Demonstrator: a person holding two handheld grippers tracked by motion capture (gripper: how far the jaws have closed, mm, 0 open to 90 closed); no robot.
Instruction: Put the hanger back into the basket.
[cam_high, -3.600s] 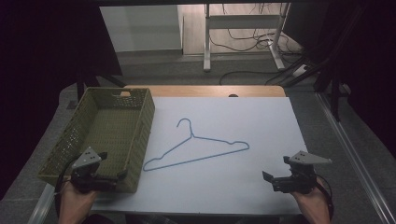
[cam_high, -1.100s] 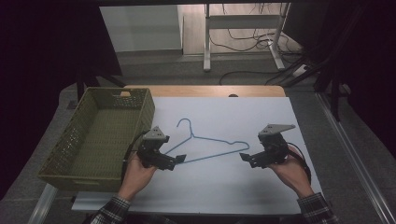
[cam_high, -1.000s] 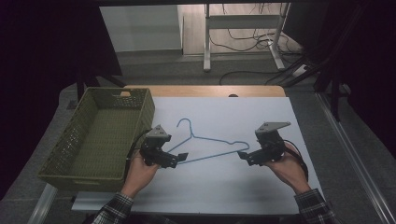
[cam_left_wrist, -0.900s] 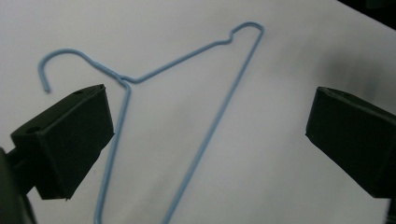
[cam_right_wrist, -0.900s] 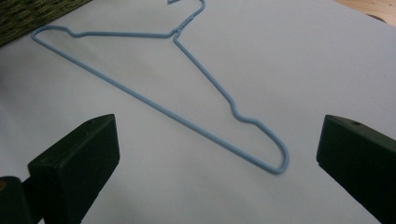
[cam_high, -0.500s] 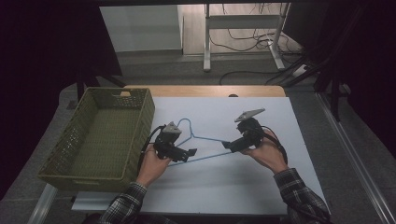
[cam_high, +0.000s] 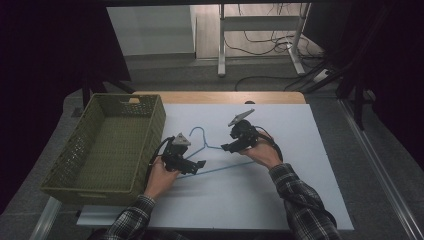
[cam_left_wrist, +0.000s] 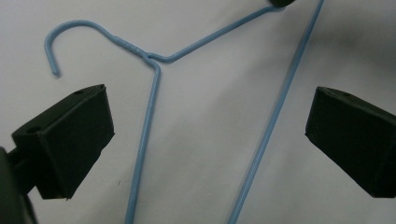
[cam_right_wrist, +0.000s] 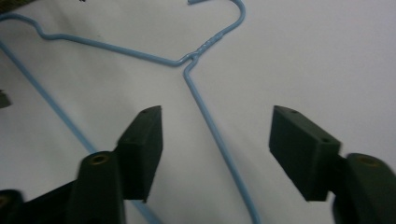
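One blue wire hanger, one green basket (woven), two grippers.

Thing: a blue wire hanger, thin, with a twisted neck below the hook.
Pose: it lies flat on the white sheet.
Hook: an open curve pointing toward the far side of the table in the high view; its tip is free.
Neck: the twist joins the two sloping shoulder wires.
Shoulders: one arm runs down from the neck, the other bends away with a small notch.
Bottom bar: a straight wire crossing below the shoulders.
Place: near the middle of the sheet, just beside the green basket.
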